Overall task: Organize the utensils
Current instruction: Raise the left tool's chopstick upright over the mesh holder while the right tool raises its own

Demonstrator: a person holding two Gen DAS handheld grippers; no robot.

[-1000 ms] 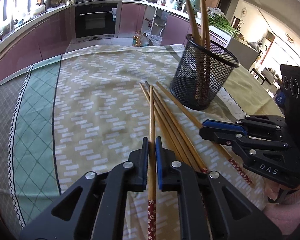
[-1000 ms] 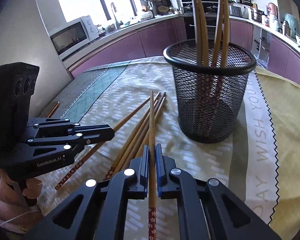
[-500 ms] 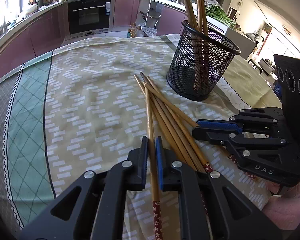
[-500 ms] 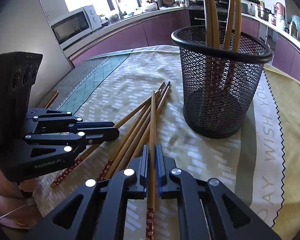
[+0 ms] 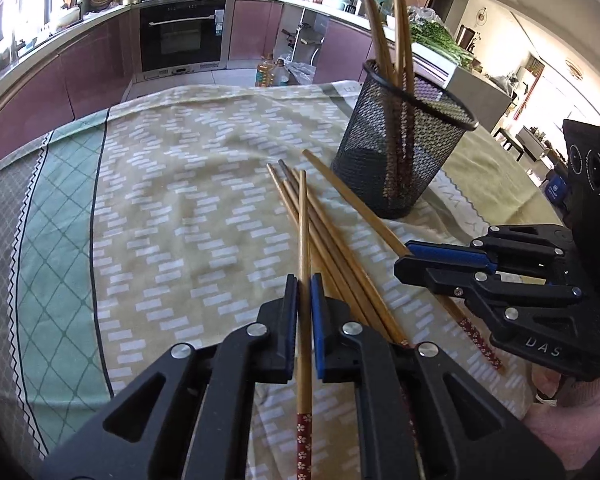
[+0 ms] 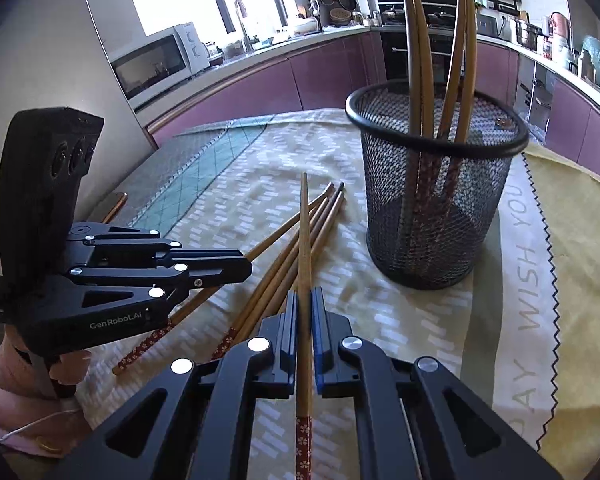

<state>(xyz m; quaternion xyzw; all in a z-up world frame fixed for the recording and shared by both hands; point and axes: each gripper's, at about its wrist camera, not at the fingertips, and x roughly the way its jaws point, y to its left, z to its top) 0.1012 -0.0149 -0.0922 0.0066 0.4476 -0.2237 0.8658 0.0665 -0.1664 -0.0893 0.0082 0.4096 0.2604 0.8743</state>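
Bamboo chopsticks (image 5: 340, 248) lie loose on the tablecloth (image 5: 172, 208) beside the mesh cup (image 6: 432, 208), which holds four more. Left gripper (image 5: 305, 292) pinches one chopstick (image 5: 303, 232); right gripper (image 6: 305, 308) is clamped on another chopstick (image 6: 305, 240).

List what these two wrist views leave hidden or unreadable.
- Left wrist view: the loose chopsticks' patterned ends, hidden under the left claw.
- Right wrist view: the tablecloth lettering, cut off by the bottom edge.
- Both views: the mesh holder's floor, too dark behind the mesh.
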